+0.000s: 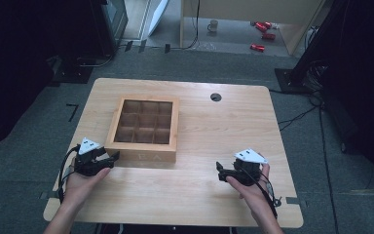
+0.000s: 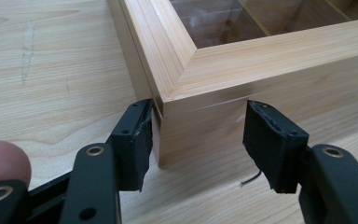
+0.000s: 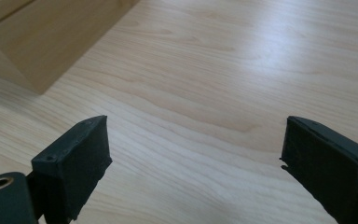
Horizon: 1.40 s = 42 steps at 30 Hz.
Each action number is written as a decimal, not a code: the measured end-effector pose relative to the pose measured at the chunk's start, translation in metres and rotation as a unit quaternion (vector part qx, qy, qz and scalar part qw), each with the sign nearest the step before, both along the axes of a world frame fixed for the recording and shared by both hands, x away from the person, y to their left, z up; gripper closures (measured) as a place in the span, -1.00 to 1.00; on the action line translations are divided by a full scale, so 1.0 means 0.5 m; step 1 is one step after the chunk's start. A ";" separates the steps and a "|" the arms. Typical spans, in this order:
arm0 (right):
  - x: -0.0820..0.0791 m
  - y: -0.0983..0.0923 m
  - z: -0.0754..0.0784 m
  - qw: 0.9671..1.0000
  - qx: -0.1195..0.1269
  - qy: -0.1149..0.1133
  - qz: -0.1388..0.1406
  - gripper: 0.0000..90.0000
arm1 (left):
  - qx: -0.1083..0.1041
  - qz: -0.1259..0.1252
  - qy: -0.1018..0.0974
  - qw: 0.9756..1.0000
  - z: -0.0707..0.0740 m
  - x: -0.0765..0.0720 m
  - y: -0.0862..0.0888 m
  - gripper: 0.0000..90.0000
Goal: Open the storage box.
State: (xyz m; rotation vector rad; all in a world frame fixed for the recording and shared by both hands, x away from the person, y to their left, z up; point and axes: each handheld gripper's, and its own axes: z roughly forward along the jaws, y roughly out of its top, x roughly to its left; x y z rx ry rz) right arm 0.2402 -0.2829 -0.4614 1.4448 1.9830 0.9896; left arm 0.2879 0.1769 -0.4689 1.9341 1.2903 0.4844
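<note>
A shallow wooden box [image 1: 143, 127] with a clear lid over a three-by-three grid of compartments lies left of the table's middle. My left gripper [image 1: 112, 157] sits at its front left corner. In the left gripper view that gripper [image 2: 200, 140] is open and straddles the box corner [image 2: 200, 88]: one pad [image 2: 137, 140] lies against the box's side, the other pad [image 2: 270, 142] stands off its front face. My right gripper [image 1: 219, 171] rests low at the front right, apart from the box. In its own view the right gripper [image 3: 193, 163] is wide open over bare wood, with the box [image 3: 42, 37] at the upper left.
The table [image 1: 224, 131] has a round cable hole [image 1: 215, 97] near its far edge. Beyond it on the floor are a mug [image 1: 213, 25], several red items [image 1: 263, 29], cables and dark stands at both sides.
</note>
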 end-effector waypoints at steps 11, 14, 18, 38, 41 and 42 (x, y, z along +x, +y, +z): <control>0.037 0.121 0.013 0.999 -0.007 -0.005 0.050 -0.83 | -0.015 0.007 -0.010 1.000 0.004 -0.006 0.009 0.16; 0.045 0.152 0.016 0.998 -0.006 -0.009 0.062 -0.83 | -0.018 0.007 -0.009 1.000 0.004 -0.006 0.008 0.17; 0.055 0.186 0.021 0.997 -0.002 -0.009 0.072 -0.83 | -0.018 0.001 -0.009 1.000 0.004 -0.007 0.003 0.21; 0.085 0.273 0.006 0.995 0.011 0.000 0.100 -0.83 | -0.038 0.003 -0.003 0.999 0.003 -0.005 0.005 0.25; 0.085 0.279 0.004 0.995 0.013 0.000 0.103 -0.83 | -0.035 0.002 -0.012 0.999 0.002 -0.006 0.005 0.26; 0.085 0.280 0.003 0.994 0.012 0.000 0.104 -0.83 | -0.033 0.002 -0.015 0.999 0.003 -0.007 0.005 0.27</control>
